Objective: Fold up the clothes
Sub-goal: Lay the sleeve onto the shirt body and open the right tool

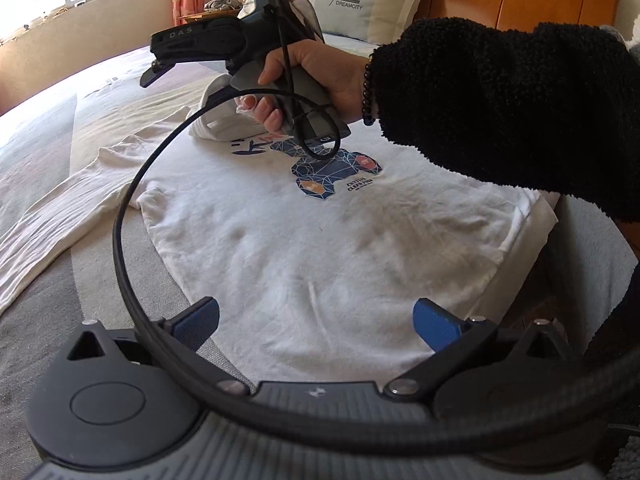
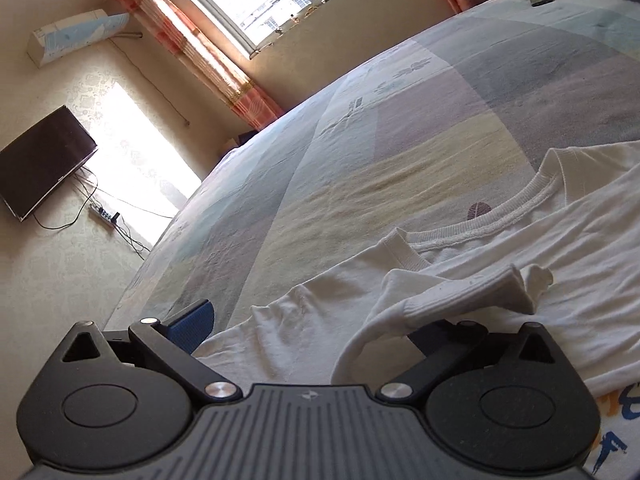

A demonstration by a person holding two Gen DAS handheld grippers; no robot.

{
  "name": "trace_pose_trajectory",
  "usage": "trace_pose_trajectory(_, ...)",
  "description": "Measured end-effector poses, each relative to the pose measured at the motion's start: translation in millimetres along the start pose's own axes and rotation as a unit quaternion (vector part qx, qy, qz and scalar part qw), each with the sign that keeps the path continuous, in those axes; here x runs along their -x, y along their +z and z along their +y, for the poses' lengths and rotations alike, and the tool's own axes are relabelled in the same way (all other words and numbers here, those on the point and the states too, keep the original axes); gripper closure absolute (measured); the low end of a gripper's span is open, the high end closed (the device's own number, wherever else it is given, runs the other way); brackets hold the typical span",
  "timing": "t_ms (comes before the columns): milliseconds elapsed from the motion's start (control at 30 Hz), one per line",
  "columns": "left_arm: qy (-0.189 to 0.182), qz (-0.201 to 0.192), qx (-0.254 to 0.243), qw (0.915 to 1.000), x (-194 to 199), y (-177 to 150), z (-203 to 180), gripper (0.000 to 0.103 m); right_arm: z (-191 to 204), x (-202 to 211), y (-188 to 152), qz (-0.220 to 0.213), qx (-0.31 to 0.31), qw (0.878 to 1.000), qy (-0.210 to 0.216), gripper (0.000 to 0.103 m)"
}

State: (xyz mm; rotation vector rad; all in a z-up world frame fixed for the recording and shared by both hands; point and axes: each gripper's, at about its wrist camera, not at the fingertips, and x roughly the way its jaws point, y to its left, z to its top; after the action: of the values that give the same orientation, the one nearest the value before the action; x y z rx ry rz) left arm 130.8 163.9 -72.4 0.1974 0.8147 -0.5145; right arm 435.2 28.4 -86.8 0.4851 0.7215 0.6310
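left wrist view: a white long-sleeved shirt lies flat, print side up, on the bed, its hem near the bed's edge. one sleeve stretches out straight to the side, unfolded. the other sleeve's cuff sits bunched on the chest, just above the blue print. the left gripper hovers over the lower body of the shirt with its jaws spread wide and nothing between them. the right gripper, held in a hand, hangs above the bunched cuff.

right wrist view: the right gripper has its jaws apart. the sleeve drapes over the right-hand finger, loose rather than pinched, with the collar beyond it.

judgement: the fold is at an early stage. one sleeve appears brought across the chest and let go; the far sleeve, and the body folds, are all left to do.
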Motion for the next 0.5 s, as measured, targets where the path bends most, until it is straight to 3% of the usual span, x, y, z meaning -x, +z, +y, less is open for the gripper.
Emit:
trace_pose_trajectory(200,-0.002,0.001,-0.001,1.0000,0.5,-0.8,-2.6,0.001,41.7,-23.0,-11.1,0.080,0.091,0.991,0.058,0.000)
trace_pose_trajectory(367,-0.004,0.000,-0.003,1.0000,-0.6,-0.9,-4.0,0.001,49.3,-21.1,-20.3,0.122,0.150,0.981,0.036,0.000)
trace_pose_trajectory(500,-0.006,0.000,-0.004,1.0000,-2.9,-0.8,-6.5,0.001,34.3,-7.0,-15.7,0.113,0.147,0.982,0.018,0.000)
